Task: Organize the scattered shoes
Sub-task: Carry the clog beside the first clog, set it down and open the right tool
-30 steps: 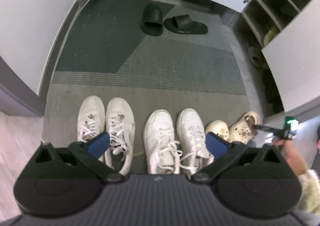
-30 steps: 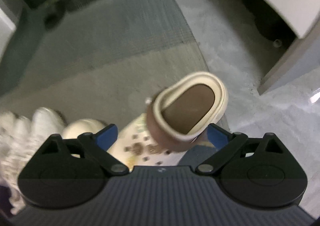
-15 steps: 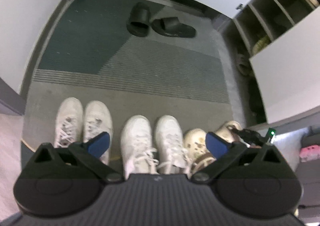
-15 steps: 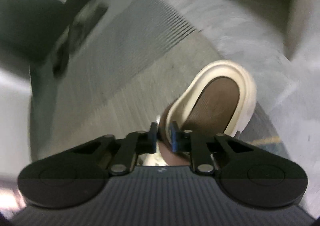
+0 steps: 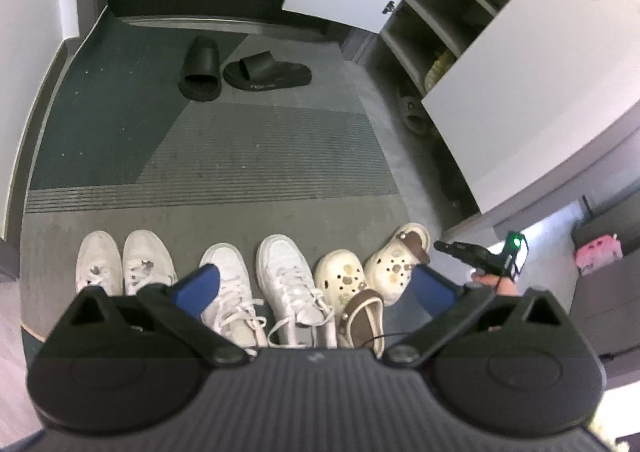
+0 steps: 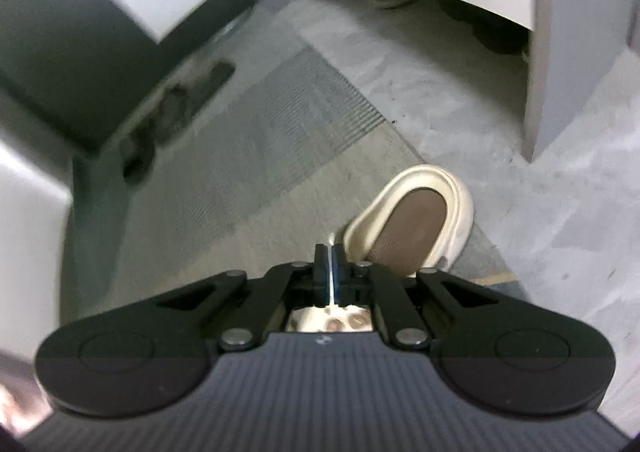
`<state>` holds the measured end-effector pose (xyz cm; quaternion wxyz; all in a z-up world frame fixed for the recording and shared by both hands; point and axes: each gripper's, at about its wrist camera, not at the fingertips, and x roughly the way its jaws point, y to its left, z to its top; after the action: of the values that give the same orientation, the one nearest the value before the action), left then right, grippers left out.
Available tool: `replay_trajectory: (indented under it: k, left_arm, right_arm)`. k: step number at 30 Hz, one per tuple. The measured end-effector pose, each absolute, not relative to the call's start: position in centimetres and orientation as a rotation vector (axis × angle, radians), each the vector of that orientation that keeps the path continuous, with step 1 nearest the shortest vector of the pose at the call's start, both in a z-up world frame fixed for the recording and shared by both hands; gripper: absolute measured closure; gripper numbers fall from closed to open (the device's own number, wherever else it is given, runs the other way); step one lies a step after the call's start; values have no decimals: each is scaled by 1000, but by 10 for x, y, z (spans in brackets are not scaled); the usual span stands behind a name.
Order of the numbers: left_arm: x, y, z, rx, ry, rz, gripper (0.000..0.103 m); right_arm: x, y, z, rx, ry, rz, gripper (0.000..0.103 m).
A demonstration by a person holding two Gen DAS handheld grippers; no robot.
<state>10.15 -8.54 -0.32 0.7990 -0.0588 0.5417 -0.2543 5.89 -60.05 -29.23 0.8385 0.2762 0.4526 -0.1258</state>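
Observation:
Two pairs of white sneakers [image 5: 120, 264] [image 5: 256, 272] and a pair of cream clogs with charms [image 5: 340, 276] stand in a row on the mat's near edge. My left gripper [image 5: 316, 286] hovers over that row, open, with nothing between its blue pads. My right gripper [image 6: 331, 272] is shut at the side of the right clog [image 6: 412, 220], and a thin pale sliver of the clog shows between its pads. The clog's brown insole faces the camera. The left wrist view shows the right gripper [image 5: 440, 246] tip at that clog [image 5: 394, 264]. Two black slides [image 5: 244, 70] lie crooked at the mat's far end.
An open shoe cabinet [image 5: 440, 32] with shelves stands at the right, and its white door [image 5: 520, 92] swings out over the floor. More shoes lie under it [image 5: 414, 112]. White walls close in the left side, with a dark door at the far end.
The right gripper's jaws closed on the side of the right clog, then the gripper rose and rolled. The left gripper stayed open and drew back from the row.

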Motion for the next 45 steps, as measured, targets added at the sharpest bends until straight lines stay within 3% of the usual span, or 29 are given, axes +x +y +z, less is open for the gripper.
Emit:
replay_trajectory:
  k: [2, 6, 8, 16, 19, 21, 27, 31, 36, 40, 43, 45]
  left_arm:
    - [101, -83, -7, -133, 1179, -539, 0]
    - [109, -72, -22, -138, 1200, -441, 0]
    - [116, -67, -32, -145, 1224, -387, 0]
    - [144, -65, -63, -170, 1306, -266, 0]
    - [148, -74, -67, -158, 1318, -280, 1]
    - [149, -82, -67, -161, 1321, -306, 1]
    - [136, -97, -47, -156, 1244, -391, 1]
    - [122, -98, -32, -181, 1214, -433, 1]
    - [102, -96, -12, -206, 1159, -493, 1]
    - [90, -96, -1, -207, 1121, -517, 1]
    - [84, -93, 1, -203, 1112, -516, 1]
    - [83, -92, 1, -207, 1120, -517, 1]
  right_arm:
    - [66, -596, -296, 495, 985, -246, 87]
    - [86, -607, -317, 454, 1058, -148, 42]
    - [96, -608, -330, 392, 1106, -87, 32]
    - [119, -608, -378, 298, 1252, 121, 33]
    - [118, -612, -384, 358, 1235, 133, 43]
    - [115, -616, -384, 407, 1224, 133, 59]
    - [80, -625, -370, 596, 1145, -27, 83]
    - [29, -638, -367, 888, 1001, -266, 84]
    - [-35, -627, -377, 1217, 809, -474, 81]
    - [-54, -606, -362, 1117, 825, -532, 78]
    - [-58, -601, -340, 940, 841, -487, 66]
    - [-58, -597, -327, 787, 868, -427, 46]
